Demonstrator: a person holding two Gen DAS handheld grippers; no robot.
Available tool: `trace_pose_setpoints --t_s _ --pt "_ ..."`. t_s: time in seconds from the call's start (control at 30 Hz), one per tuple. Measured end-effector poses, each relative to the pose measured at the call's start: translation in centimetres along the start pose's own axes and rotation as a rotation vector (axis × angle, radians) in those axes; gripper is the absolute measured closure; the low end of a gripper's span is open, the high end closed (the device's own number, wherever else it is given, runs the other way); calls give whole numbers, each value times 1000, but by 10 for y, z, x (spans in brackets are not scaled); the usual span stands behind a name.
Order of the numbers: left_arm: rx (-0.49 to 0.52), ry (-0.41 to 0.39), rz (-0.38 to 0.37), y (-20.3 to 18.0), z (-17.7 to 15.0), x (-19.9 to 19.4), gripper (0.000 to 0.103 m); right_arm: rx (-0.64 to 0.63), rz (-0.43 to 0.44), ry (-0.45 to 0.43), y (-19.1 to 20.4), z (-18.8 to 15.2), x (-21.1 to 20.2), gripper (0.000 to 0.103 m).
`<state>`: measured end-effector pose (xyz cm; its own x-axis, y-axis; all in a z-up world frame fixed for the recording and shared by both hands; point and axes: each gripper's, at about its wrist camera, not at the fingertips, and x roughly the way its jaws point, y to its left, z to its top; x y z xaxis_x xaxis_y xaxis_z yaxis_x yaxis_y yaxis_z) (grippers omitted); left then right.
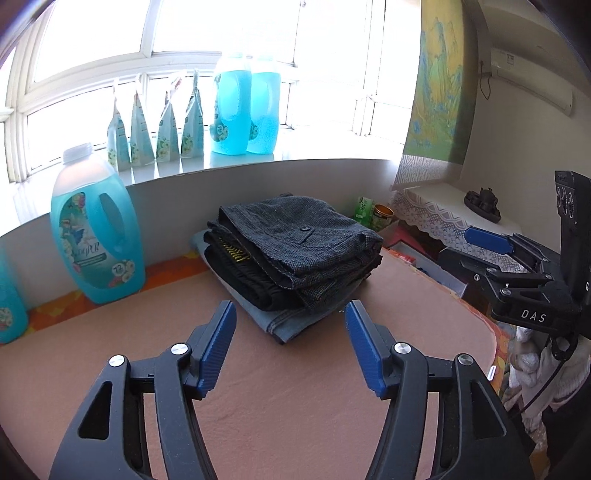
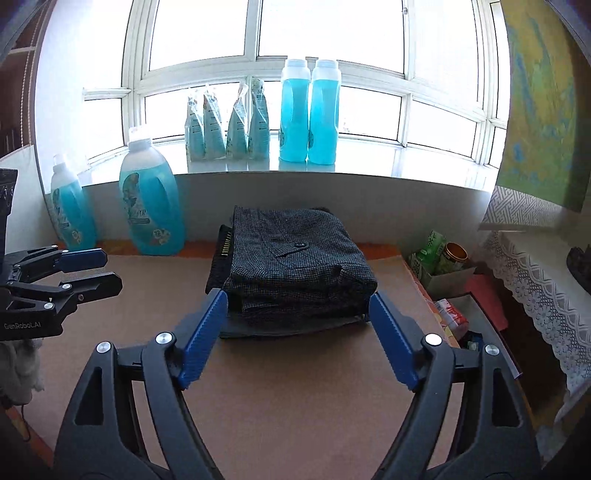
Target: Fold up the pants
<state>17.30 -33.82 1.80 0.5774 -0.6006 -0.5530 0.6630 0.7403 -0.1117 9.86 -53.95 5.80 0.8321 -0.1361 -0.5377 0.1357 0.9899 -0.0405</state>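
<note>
Bright windows (image 1: 221,33) fill the back of the room, and a white sill (image 1: 258,162) below them carries four pouches (image 1: 155,129) and two tall blue bottles (image 1: 243,107). From the left wrist view, a pink counter (image 1: 295,387) lies below the sill. A big blue bottle (image 1: 98,225) stands at its back left. The folded pants (image 1: 295,254) sit in a neat pile near the back of the counter, grey ones on top, black ones under them and a pale blue pair at the bottom. The left gripper (image 1: 290,347) is in front of the pile with its jaws apart and nothing between them. The right gripper (image 1: 491,254) shows at the right edge, off the counter.

From the right wrist view, the pants (image 2: 295,266) lie in the middle of the counter (image 2: 295,406). The right gripper (image 2: 297,339) stands wide apart just in front of the pile, and its blue pads do not press on the cloth. The left gripper (image 2: 88,269) shows at the left, its jaws apart and holding nothing. Two blue bottles (image 2: 151,206) stand at the back left.
</note>
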Motion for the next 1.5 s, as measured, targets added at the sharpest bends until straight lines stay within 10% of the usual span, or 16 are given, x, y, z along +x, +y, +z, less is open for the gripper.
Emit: trace_pose_setpoints --t_s 0.6,1.5 --pt "2 -20 8 -4 -61 -91 23 31 -47 -77 36 -47 -92 1" --pt "-52 -43 90 -10 -136 -146 23 205 -133 -77 41 -96 -125 0"
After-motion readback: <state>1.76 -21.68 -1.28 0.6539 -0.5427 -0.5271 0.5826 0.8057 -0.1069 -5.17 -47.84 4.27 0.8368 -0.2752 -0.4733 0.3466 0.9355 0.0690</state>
